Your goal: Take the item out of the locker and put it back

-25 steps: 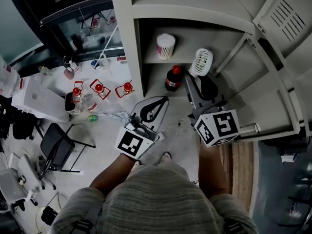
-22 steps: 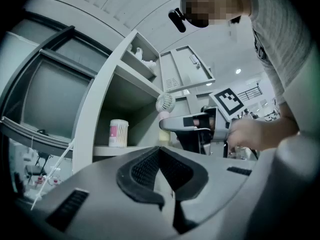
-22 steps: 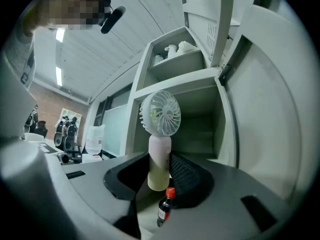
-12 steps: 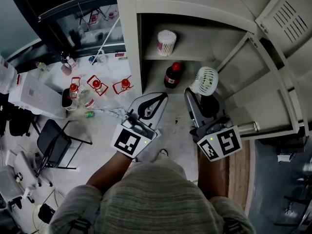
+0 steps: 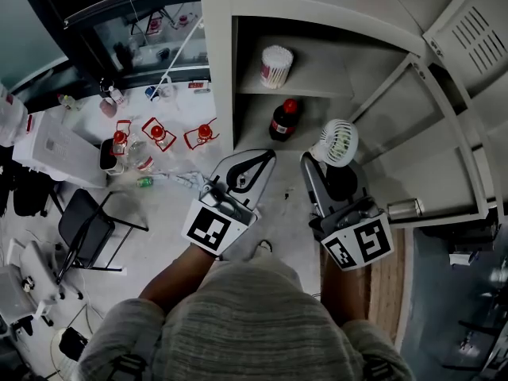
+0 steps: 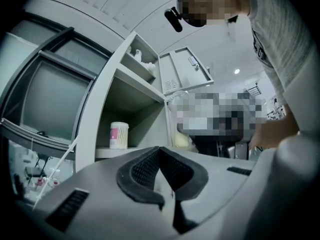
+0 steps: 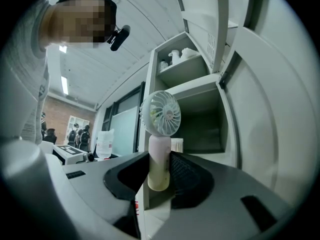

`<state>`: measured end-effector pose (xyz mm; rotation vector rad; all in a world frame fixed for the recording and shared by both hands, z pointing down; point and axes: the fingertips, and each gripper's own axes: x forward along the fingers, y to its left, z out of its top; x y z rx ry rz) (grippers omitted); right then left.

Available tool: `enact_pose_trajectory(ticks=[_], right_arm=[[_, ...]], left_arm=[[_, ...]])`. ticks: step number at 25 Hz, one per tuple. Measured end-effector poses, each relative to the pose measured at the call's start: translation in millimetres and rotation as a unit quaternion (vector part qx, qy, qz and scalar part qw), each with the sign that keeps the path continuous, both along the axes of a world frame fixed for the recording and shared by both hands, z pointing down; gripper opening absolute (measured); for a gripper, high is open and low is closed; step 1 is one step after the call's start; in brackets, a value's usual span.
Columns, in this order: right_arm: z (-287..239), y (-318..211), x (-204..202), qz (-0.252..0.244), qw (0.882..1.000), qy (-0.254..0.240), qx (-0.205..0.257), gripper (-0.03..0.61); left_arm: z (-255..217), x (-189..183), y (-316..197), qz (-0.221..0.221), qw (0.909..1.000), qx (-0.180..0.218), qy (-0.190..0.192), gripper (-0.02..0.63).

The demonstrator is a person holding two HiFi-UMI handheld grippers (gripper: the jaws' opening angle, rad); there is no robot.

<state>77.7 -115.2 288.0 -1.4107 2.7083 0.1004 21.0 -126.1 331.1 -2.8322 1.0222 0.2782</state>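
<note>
Right claw (image 5: 325, 169) (image 7: 159, 173): jaws part-way apart and clamped on the handle of a small white handheld fan (image 5: 337, 143) (image 7: 160, 134). The pads press the pale handle on both sides. The fan stands upright, with its round grille head above the jaw tips. From the head view the fan sits at the front of the open locker (image 5: 218, 70), level with the lower shelf and just right of a dark bottle with a red cap (image 5: 283, 121), not touching it. Cannot tell whether the fan head is past the shelf edge. On the shelf above stands a tub of cotton swabs (image 5: 275, 66) (image 6: 119, 135), toward the left wall. The locker door (image 5: 468, 30) is swung wide open on the right, vent slots showing. Left claw (image 5: 252, 169) (image 6: 161, 171): jaws together with nothing between the pads, held low in front of the locker's left edge, beside the right claw and apart from it. Left of the locker, a cluttered surface (image 5: 71, 145) carries several small red-capped bottles (image 5: 161, 140).
</note>
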Motion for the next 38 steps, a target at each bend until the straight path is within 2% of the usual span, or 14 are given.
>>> enact_pose_trajectory(ticks=[17, 38], right_arm=[[0, -13, 5, 0.011, 1.0, 0.0, -0.005, 0.141], [-5, -106, 17, 0.073, 0.997, 0.009, -0.01, 0.141]], left_arm=[[0, 0, -2, -0.003, 1.0, -0.001, 0.0, 0.008], [8, -2, -7, -0.009, 0.9999, -0.006, -0.008, 0.008]])
